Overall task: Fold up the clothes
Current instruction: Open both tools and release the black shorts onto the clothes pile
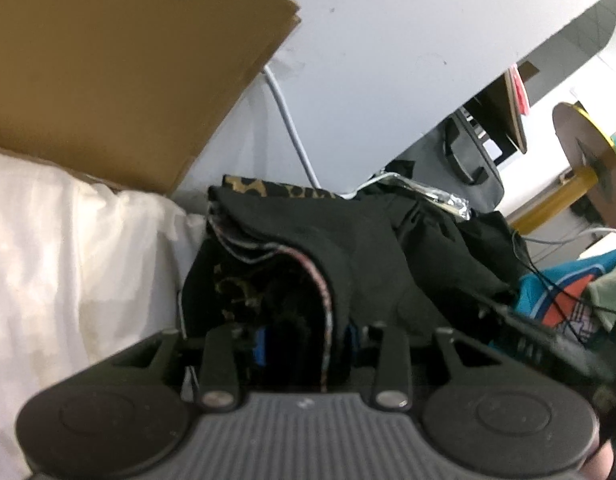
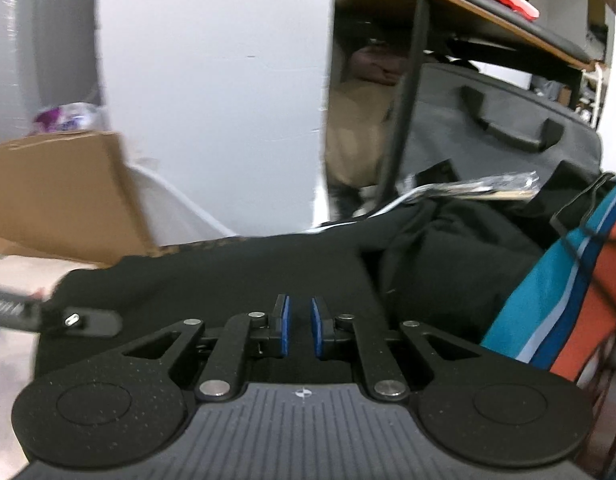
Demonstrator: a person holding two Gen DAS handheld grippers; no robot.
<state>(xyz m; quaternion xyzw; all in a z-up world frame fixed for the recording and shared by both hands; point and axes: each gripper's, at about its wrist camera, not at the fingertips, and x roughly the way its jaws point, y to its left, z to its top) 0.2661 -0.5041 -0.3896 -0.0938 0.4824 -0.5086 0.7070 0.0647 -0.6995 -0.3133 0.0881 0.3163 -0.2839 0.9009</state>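
White sheet (image 1: 60, 264) covers the work surface on the left of the left wrist view, with a cardboard box flap (image 1: 120, 76) above it and a pale grey wall (image 1: 388, 52) behind; a white cable (image 1: 288, 120) runs down the wall. Left gripper (image 1: 304, 344) is clamped on a black garment (image 1: 308, 240), whose fabric fills the gap between the blue pads (image 1: 261, 346). Garment bunches up and away from the jaws, a pink-and-white stitched hem (image 1: 320, 280) curving from the jaws toward upper left, leopard-print lining (image 1: 268, 190) showing at the far edge. Long axis hard to call in the left view: too crumpled and close. In the right wrist view the same black garment (image 2: 236, 276) lies as a broad band running left-right across the frame, just ahead of and under the right gripper (image 2: 300, 328). Right gripper's jaws stand at a narrow gap, nothing visibly between the pads (image 2: 285, 330); whether they touch the cloth below is unclear. Left gripper's tip (image 2: 80, 322) shows at the garment's left end. More dark clothes (image 2: 448, 248) piled to the right, then a teal-and-orange garment (image 2: 556, 292). Grey bag (image 2: 500, 128) with black handles sits behind, under a table (image 2: 468, 4).
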